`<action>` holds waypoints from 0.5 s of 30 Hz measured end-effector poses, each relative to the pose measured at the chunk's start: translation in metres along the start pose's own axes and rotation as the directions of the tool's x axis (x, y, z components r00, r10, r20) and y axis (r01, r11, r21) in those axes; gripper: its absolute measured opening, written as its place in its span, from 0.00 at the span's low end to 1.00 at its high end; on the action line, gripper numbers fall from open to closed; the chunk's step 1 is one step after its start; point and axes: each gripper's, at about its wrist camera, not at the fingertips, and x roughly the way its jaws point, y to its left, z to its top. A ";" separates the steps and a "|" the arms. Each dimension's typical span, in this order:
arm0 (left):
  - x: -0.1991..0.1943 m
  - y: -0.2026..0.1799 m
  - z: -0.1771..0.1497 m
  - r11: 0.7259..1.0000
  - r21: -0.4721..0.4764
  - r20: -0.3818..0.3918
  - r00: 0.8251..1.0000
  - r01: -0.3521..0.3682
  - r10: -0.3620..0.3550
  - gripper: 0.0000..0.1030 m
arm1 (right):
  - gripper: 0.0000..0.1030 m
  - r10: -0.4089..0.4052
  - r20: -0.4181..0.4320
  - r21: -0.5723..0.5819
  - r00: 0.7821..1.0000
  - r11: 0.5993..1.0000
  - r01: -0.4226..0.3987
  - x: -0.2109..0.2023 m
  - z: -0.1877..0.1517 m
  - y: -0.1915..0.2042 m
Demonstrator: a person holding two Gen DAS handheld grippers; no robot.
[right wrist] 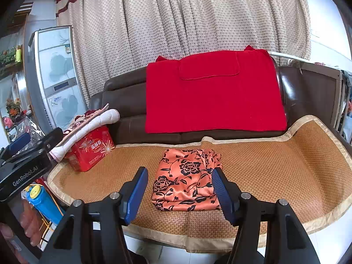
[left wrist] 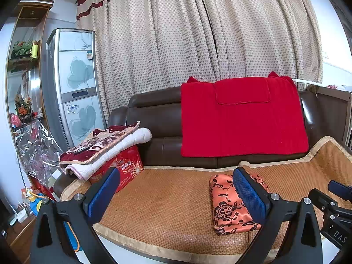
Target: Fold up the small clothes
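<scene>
Orange garment [right wrist: 186,180] with black floral print, folded into a rectangle on woven mat [right wrist: 275,165]; left claw [left wrist: 176,194] and right claw [right wrist: 179,192] both spread, empty.

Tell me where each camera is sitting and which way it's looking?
Left wrist: on the left gripper, looking slightly down over the sofa mat; its open blue fingers show, the right gripper at the edge.
Right wrist: on the right gripper, aimed at the orange floral cloth; open fingers, a hand show.
Shared: cloth, red blanket, red box, curtain.
</scene>
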 end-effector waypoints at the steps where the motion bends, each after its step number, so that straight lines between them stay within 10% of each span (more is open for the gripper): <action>1: -0.001 0.000 0.000 1.000 0.000 0.001 1.000 0.001 -0.001 0.99 | 0.62 -0.002 -0.002 0.000 1.000 1.000 0.002 -0.001 0.000 0.001; 15: -0.016 0.018 0.001 1.000 -0.019 0.025 1.000 0.007 -0.006 0.99 | 0.62 -0.010 0.021 -0.018 1.000 1.000 0.011 -0.019 0.002 0.010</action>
